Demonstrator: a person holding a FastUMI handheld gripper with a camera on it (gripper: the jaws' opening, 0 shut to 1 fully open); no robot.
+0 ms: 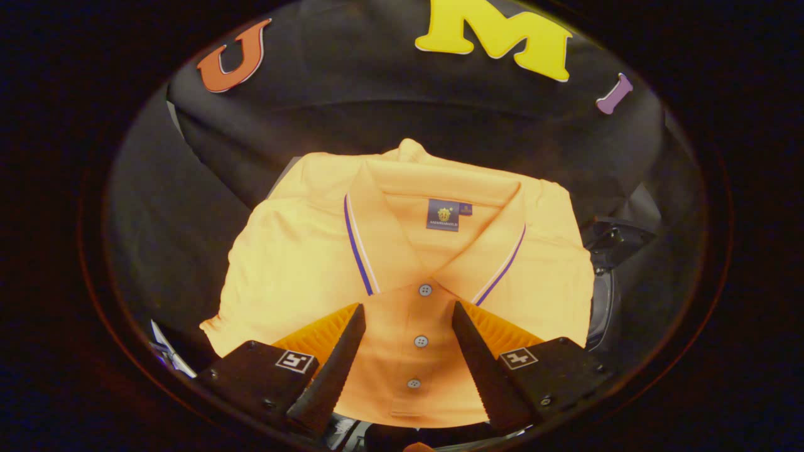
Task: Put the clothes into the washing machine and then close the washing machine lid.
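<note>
Tool (408, 314) fingers stand wide apart and hold nothing. One finger (333, 361) is on the left and the other is on the right, and both hang above the front of a folded polo shirt (289, 276).

That shirt is orange and lies flat and neat, with its collar (377, 226) on the far side, away from the fingers. Thin stripes of blue and white run along the collar edges. Three small grey buttons (421, 341) go down the middle of the shirt in a row, and they sit right in the gap between the two fingers. The top button is just ahead of the fingertips, and the lowest one is back between the fingers. Inside the neck there is a dark blue label (443, 215) with a little gold picture and some tiny letters. The letters are too small to read. A smaller purple tag (465, 209) sits just beside it, and it is also too small to read.

Each finger has a small square marker (519, 358) on its top, white with a black shape in it.

Next to the shirt, on the right, is a dark rounded thing (604, 301), partly hidden by the shirt. I cannot tell what it is. Behind the shirt hangs the black cloth wall (352, 113) of the booth.
</note>
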